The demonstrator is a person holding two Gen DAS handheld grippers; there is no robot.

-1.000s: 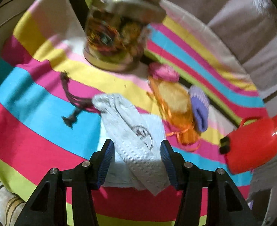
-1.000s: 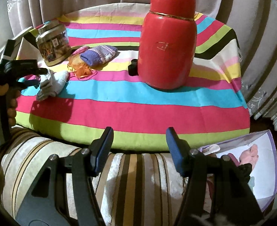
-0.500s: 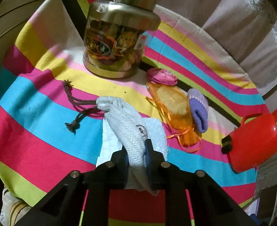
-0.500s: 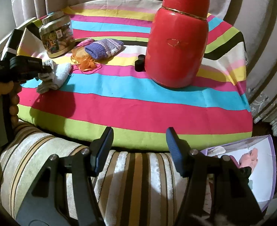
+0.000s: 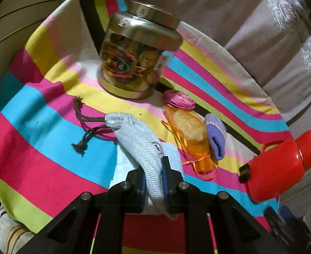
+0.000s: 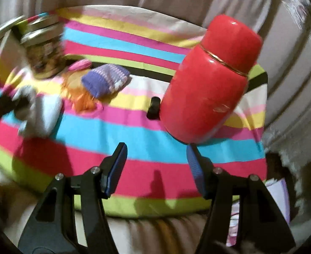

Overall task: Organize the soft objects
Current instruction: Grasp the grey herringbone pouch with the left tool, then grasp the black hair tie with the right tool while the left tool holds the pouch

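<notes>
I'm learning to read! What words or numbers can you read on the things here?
None can be read.
Jar: a colourful label, its lettering too blurred.
Jar lid: a small sticker, too small.
Grey pouch: a round emblem, unreadable.
Red flask: a small gold mark, unreadable.

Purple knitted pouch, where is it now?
In the left wrist view the purple pouch lies right of centre, touching the orange mesh bag, between jar and red flask.

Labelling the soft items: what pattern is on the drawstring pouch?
Pale grey herringbone weave on the drawstring pouch, clearest in the left wrist view.
</notes>
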